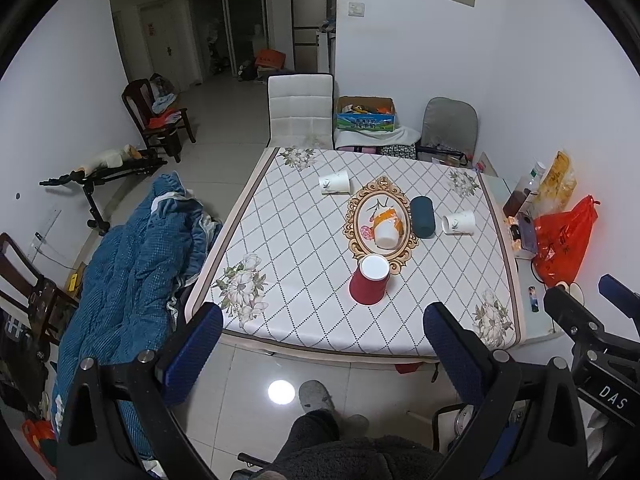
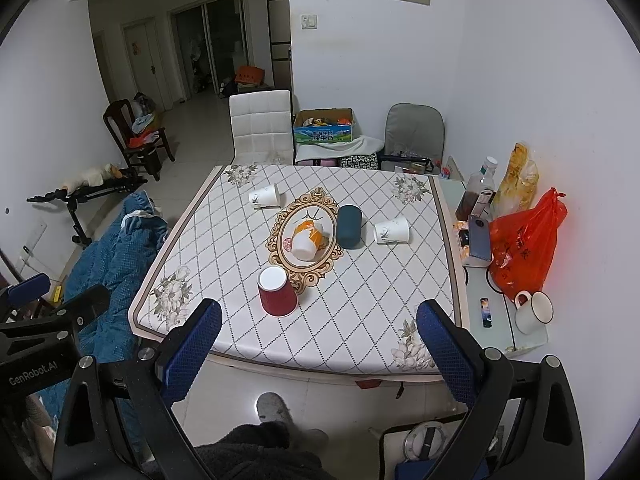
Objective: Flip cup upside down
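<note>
Several cups sit on the table (image 1: pixel 304 312). A red cup (image 1: pixel 370 280) (image 2: pixel 277 291) stands upside down near the front. An orange-and-white cup (image 1: pixel 387 227) (image 2: pixel 306 238) sits upside down and tilted on the oval print. A dark teal cup (image 1: pixel 423 216) (image 2: pixel 349 226) is beside it. Two white paper cups lie on their sides: one far left (image 1: pixel 335 182) (image 2: pixel 264 196), one right (image 1: pixel 459 223) (image 2: pixel 393 230). My left gripper (image 1: pixel 322 340) and my right gripper (image 2: pixel 320 334) are open, empty, above the table's front edge.
A blue quilt (image 1: pixel 132 256) lies left of the table. A side shelf on the right holds a red bag (image 2: pixel 524 240), a bottle (image 2: pixel 478 192) and a white mug (image 2: pixel 534 312). Chairs (image 1: pixel 300 108) and a box stand behind. My slippered foot (image 1: pixel 316 396) is below.
</note>
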Demonstrator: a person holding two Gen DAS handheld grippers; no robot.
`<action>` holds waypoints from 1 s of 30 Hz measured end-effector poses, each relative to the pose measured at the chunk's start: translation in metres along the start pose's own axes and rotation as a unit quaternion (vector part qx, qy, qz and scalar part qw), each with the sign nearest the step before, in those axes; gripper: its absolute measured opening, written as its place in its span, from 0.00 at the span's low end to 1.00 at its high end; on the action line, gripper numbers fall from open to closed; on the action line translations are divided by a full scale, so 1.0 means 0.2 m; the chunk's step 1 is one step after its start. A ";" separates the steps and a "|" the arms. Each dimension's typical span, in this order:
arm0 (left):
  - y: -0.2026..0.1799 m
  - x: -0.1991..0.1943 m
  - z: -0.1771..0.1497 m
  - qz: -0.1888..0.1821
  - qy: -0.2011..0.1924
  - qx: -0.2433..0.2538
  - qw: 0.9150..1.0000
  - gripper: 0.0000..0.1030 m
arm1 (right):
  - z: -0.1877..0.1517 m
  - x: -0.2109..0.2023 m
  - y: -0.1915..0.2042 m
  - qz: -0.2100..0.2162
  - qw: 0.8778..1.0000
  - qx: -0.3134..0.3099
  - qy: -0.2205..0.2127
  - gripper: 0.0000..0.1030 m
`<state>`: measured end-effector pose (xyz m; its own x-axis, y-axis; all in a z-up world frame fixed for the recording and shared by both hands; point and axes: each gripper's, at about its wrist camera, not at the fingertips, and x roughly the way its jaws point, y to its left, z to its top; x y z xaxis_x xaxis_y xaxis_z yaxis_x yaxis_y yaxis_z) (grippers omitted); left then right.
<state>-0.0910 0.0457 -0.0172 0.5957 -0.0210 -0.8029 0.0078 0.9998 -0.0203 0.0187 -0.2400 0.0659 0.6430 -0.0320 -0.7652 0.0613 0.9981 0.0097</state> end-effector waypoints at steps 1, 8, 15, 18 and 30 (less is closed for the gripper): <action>0.00 0.00 0.00 0.000 0.000 -0.001 1.000 1.00 | 0.00 0.00 0.00 0.000 1.000 0.001 -0.001 0.97; 0.01 -0.01 0.00 0.008 -0.007 -0.004 1.000 1.00 | 0.00 -0.01 0.01 0.003 1.000 0.003 0.000 0.97; 0.02 -0.01 -0.01 0.016 -0.008 -0.004 1.000 1.00 | 0.00 -0.02 0.04 0.005 1.000 0.006 0.006 0.97; 0.02 -0.01 -0.01 0.017 -0.007 -0.003 1.000 1.00 | -0.01 -0.02 0.06 0.005 1.000 0.007 0.006 0.97; 0.03 0.00 -0.04 0.018 -0.004 -0.004 1.000 1.00 | -0.04 -0.01 0.09 0.009 1.000 0.007 0.010 0.97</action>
<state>-0.0978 0.0525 -0.0218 0.6019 0.0152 -0.7984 -0.0197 0.9998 0.0042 0.0117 -0.2216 0.0626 0.6284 -0.0129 -0.7778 0.0612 0.9976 0.0329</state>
